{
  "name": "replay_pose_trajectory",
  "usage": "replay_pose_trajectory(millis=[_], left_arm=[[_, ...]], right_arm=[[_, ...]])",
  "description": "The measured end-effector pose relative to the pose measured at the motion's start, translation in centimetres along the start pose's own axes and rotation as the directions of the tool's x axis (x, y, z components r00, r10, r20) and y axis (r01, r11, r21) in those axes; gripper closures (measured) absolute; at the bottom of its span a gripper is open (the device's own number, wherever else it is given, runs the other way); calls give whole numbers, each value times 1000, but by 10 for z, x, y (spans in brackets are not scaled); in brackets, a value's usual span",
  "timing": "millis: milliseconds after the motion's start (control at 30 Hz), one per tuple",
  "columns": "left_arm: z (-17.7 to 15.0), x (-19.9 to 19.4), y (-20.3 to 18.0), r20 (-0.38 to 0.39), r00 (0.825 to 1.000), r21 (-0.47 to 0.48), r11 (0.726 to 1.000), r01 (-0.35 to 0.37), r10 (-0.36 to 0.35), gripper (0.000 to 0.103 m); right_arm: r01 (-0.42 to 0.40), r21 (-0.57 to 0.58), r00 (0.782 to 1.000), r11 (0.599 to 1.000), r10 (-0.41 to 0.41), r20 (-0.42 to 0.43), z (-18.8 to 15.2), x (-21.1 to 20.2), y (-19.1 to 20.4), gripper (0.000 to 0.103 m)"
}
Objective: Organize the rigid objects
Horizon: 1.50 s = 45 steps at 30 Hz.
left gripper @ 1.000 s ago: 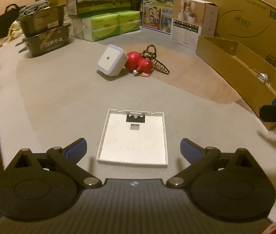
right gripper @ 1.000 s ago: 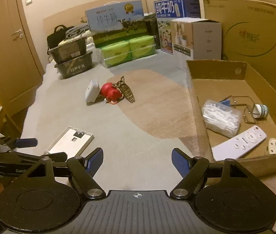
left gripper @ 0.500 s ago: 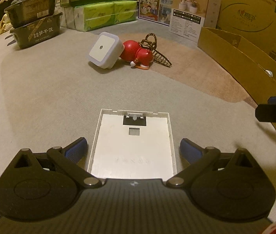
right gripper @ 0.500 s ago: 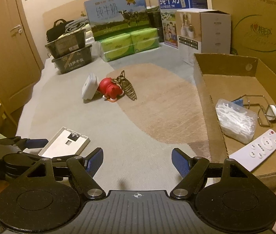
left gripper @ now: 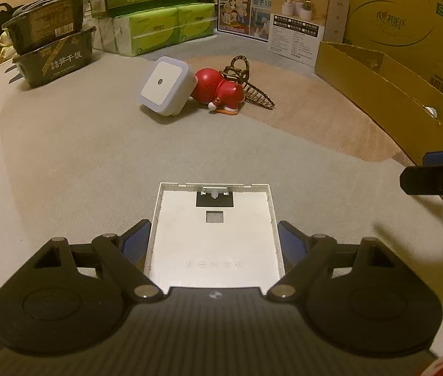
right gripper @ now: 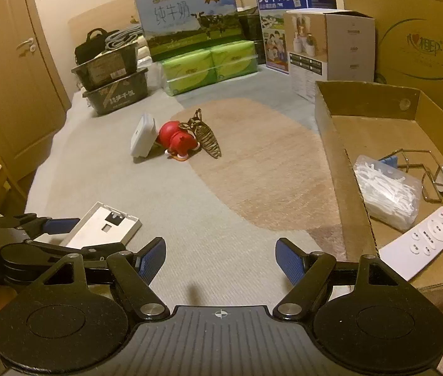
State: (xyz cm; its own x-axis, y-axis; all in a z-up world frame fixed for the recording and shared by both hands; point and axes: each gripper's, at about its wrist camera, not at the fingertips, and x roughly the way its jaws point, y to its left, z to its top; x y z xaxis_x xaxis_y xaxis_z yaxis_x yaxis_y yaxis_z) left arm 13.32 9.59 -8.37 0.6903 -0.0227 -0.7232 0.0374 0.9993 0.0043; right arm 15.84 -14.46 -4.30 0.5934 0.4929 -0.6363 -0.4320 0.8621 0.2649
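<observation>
— So, which step are you on?

— Picking up. My left gripper (left gripper: 214, 244) has just been closing around the white square plate (left gripper: 213, 235), which lies flat, hollow side up, on the grey carpet (left gripper: 64, 156). The blue pads sit at its two side edges; I can't tell whether they press yet, so I count it as not gripped.

— And next?

— I'd judge: finish the squeeze on those thin rims, lift level, then carry it right to the open cardboard box (right gripper: 368, 106).

— What else lies about?

— Going left to right: stacked black trays (left gripper: 54, 47), then a white night light (left gripper: 166, 86) leaning on a red toy figure (left gripper: 221, 91), with a dark wire hair clip (left gripper: 249, 86) just beside it. All well apart from my plate.

— Anything in the way?

— My right gripper (right gripper: 219, 260) hovers spread and empty, between plate and box. The box already holds a remote control (right gripper: 421, 247) and a bag of white picks (right gripper: 387, 194).
</observation>
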Motion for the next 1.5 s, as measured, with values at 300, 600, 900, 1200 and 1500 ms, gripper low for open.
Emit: replay_pose_trajectory(millis=[300,600,900,1200,1500], left_arm=[[18,-9,10,51,999,-44,999,-4,6,19],[57,-7,28,109,993,-78,996,-33,41,19],[87,9,43,145,987,-107,993,-55,70,19],[96,34,52,149,987,-133,990,-45,65,19],[93,45,56,151,987,-169,985,-29,55,19]], right_arm=[[2,-48,1000,999,-1,21,14,10,5,26],[17,-136,999,991,-11,43,45,42,8,26],[15,-217,1000,976,-9,29,83,98,4,39],[-17,-278,998,960,1,-55,93,161,-2,55],[-37,-323,999,946,24,-43,101,187,3,69]])
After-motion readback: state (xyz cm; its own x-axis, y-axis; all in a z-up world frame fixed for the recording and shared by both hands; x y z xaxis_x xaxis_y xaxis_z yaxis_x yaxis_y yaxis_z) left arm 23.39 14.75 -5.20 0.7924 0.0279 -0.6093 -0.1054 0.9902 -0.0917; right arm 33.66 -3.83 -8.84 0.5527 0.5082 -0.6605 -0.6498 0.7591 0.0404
